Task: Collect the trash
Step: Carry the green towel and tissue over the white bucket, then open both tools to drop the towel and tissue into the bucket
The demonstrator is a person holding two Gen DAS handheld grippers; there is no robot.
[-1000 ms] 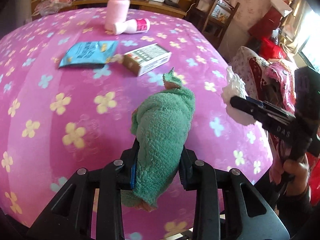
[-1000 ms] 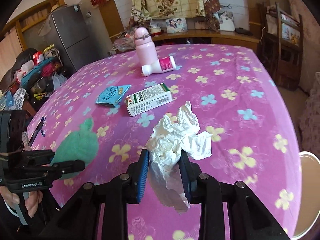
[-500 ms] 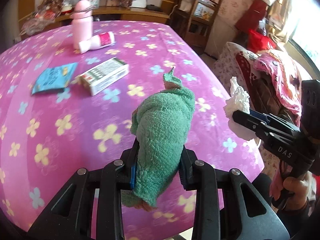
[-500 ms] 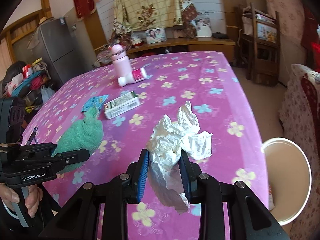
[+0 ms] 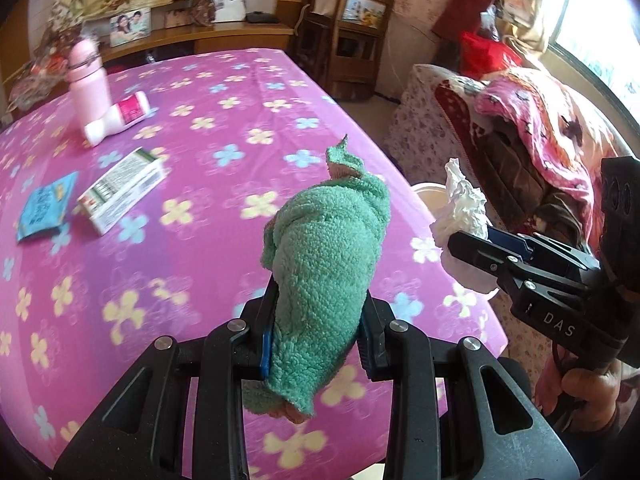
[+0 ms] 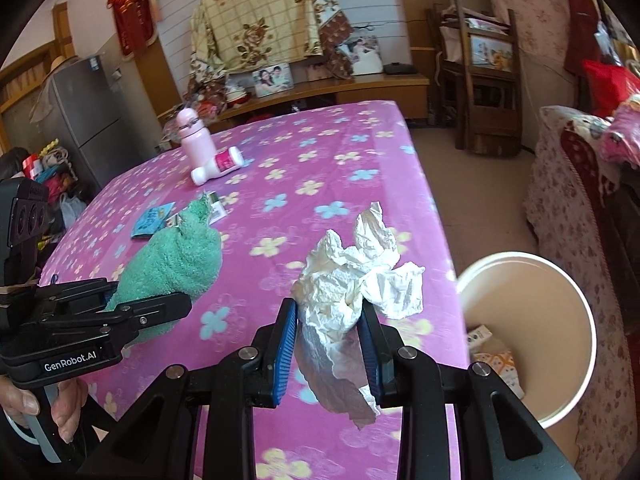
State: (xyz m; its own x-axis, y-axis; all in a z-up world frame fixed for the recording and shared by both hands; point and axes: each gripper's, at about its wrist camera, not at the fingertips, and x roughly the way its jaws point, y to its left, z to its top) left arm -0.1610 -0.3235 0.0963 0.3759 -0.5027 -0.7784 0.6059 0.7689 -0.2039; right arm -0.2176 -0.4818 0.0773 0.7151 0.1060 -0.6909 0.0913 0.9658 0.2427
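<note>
Green cloth [image 5: 326, 264] hides most of the left gripper's fingers [image 5: 267, 344] and the tabletop [image 5: 180, 260] behind it. Crumpled tissue [image 6: 352, 280] covers the right gripper's fingers' [image 6: 285, 346] inner faces. White bin [image 6: 560, 404]: contents only partly visible, printing unreadable. Box [image 5: 122, 190] text too small to read. Packet [image 6: 152, 222] partly behind cloth.

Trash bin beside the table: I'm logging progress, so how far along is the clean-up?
Done: the cream round bin already holds some small packaging. In hand: the right gripper clamps crumpled white tissue near the bin; the left gripper clamps a green terry cloth. Left: a blue packet and white carton on the table.
</note>
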